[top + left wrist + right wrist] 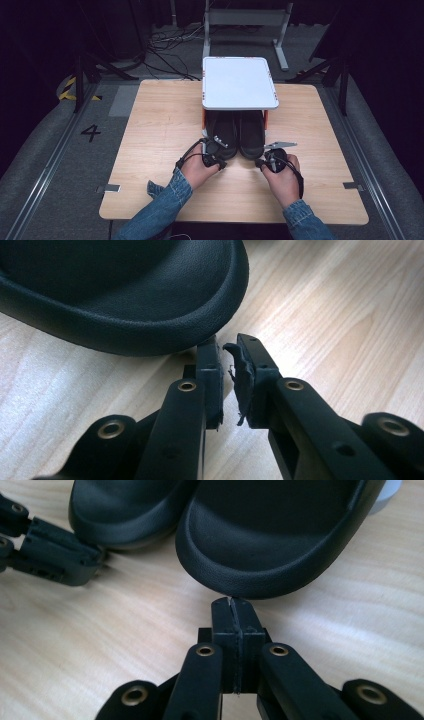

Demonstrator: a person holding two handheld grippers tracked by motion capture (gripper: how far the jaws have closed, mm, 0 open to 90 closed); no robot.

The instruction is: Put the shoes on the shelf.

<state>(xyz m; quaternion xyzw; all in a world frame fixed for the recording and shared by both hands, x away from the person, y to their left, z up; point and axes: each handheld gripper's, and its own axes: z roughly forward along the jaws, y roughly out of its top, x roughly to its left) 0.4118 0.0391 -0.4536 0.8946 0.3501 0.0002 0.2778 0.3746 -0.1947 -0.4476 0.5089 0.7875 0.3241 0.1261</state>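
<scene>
Two black slip-on shoes lie side by side under a small white shelf, their near ends sticking out toward me. My left gripper sits at the near end of the left shoe. In the left gripper view its jaws are shut with nothing between them, one pad torn, right beside the shoe's rounded rim. My right gripper is at the near end of the right shoe. Its pads are pressed together and empty, tips right at that shoe's sole edge; whether they touch it I cannot tell.
The shelf stands on orange-and-white legs at the back middle of the wooden table. In the right gripper view the left shoe and the left gripper show at the upper left. Bare wood lies on both sides of the shoes.
</scene>
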